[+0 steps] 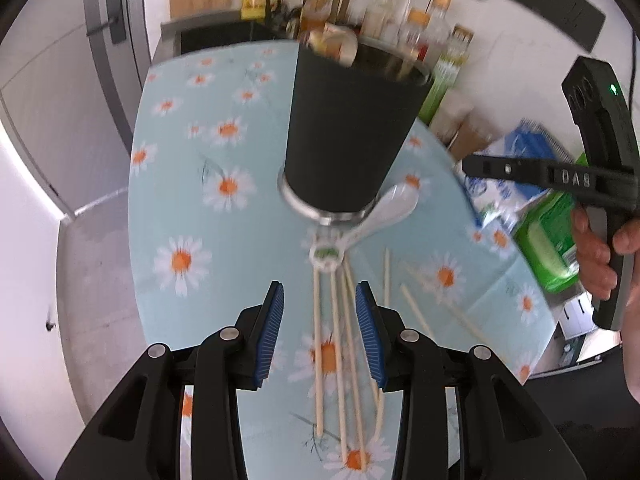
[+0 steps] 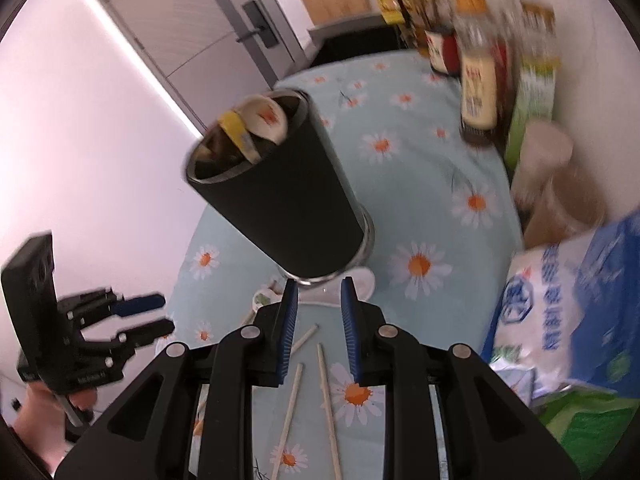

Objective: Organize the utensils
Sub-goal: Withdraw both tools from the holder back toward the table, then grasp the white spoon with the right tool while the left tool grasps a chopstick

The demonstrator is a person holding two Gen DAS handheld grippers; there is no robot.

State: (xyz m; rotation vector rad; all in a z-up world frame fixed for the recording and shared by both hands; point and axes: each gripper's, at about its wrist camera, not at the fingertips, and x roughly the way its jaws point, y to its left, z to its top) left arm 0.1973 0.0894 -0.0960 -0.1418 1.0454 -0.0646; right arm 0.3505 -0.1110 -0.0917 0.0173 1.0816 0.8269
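Note:
A black utensil cup (image 1: 348, 132) with a steel base stands on the daisy-print table and holds spoons (image 1: 338, 42). A white ceramic spoon (image 1: 376, 220) lies at its foot. Several wooden chopsticks (image 1: 340, 340) lie on the cloth under my left gripper (image 1: 319, 292), which is open and empty above them. In the right wrist view the cup (image 2: 280, 196) holds a white spoon (image 2: 266, 118). My right gripper (image 2: 318, 286) is open and empty just before the cup's base, with chopsticks (image 2: 326, 392) below it.
Sauce and oil bottles (image 1: 400, 12) line the back wall beside a sink (image 1: 224, 34). Blue-white bags (image 2: 568, 304) and a green package (image 1: 548, 240) crowd the table's right side. The other hand-held gripper (image 2: 132, 316) shows at the left.

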